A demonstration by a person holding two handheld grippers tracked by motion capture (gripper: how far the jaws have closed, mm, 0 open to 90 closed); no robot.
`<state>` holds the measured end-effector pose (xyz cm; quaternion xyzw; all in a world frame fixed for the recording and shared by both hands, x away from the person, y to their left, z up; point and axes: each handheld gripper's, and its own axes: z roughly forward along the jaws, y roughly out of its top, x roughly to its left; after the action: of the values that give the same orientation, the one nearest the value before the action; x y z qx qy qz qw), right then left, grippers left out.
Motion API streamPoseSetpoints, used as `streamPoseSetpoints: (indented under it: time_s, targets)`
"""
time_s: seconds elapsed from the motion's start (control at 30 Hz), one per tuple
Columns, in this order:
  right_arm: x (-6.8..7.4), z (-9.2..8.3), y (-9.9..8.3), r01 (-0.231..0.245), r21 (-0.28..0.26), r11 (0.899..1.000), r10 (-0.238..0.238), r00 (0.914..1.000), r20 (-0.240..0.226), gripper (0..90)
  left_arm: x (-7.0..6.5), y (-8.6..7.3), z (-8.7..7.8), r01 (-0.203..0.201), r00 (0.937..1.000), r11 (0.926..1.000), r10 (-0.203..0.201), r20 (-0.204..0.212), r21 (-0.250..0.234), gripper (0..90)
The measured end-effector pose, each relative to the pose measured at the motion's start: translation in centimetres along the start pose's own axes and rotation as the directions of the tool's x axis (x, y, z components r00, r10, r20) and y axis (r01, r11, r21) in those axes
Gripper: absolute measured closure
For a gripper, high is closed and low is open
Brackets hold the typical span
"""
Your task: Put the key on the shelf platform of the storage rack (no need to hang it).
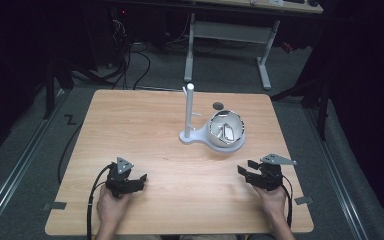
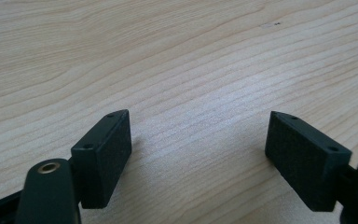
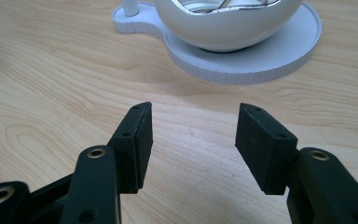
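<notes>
A white bowl (image 1: 226, 130) with a shiny lining rests on a white base plate (image 1: 194, 136) from which a white post (image 1: 189, 110) rises, at the table's middle right. My left gripper (image 1: 139, 181) lies low at the front left, held by a hand; its jaws stand wide apart over bare wood (image 2: 198, 130), nothing between them. My right gripper (image 1: 246, 169) is at the front right, jaws apart and empty (image 3: 193, 128), pointing toward the bowl (image 3: 223, 23) and its base plate (image 3: 256, 60) a short way ahead.
The wooden table (image 1: 145, 125) has a small dark round hole (image 1: 218, 106) behind the bowl. Cables trail from both grippers off the front edge. Beyond the table lies a dark floor with cables and the legs of a white desk (image 1: 225, 35).
</notes>
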<state>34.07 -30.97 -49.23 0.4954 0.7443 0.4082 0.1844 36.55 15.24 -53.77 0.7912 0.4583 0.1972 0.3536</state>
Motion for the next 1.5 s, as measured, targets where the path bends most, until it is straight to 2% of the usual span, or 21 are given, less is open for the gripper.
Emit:
streamPoseSetpoints:
  time_s: [0.37,1.0,1.3,1.43,1.5]
  targets:
    - [0.1,1.4,-0.5,0.001,0.024,1.000,-0.001,1.0000,0.000,46.1,0.0,0.0,0.0,0.000,1.0000,1.0000,0.000,0.000,0.000,23.0]
    - [0.2,3.7,-1.1,0.026,0.062,0.998,-0.030,0.9976,0.062,43.9,0.0,0.0,0.0,0.000,1.0000,1.0000,0.000,0.000,0.000,23.0]
    - [1.0,4.6,-1.1,0.074,0.079,0.994,-0.081,0.9927,0.090,42.4,0.0,0.0,0.0,0.000,1.0000,1.0000,0.000,0.000,0.000,23.0]
    - [1.2,5.1,-1.3,0.072,0.096,0.993,-0.081,0.9922,0.094,41.8,0.0,0.0,0.0,0.000,1.0000,1.0000,0.000,0.000,0.000,23.0]
    - [1.4,5.1,-1.3,0.087,0.100,0.991,-0.097,0.9900,0.103,41.7,0.0,0.0,0.0,0.000,1.0000,1.0000,0.000,0.000,0.000,23.0]
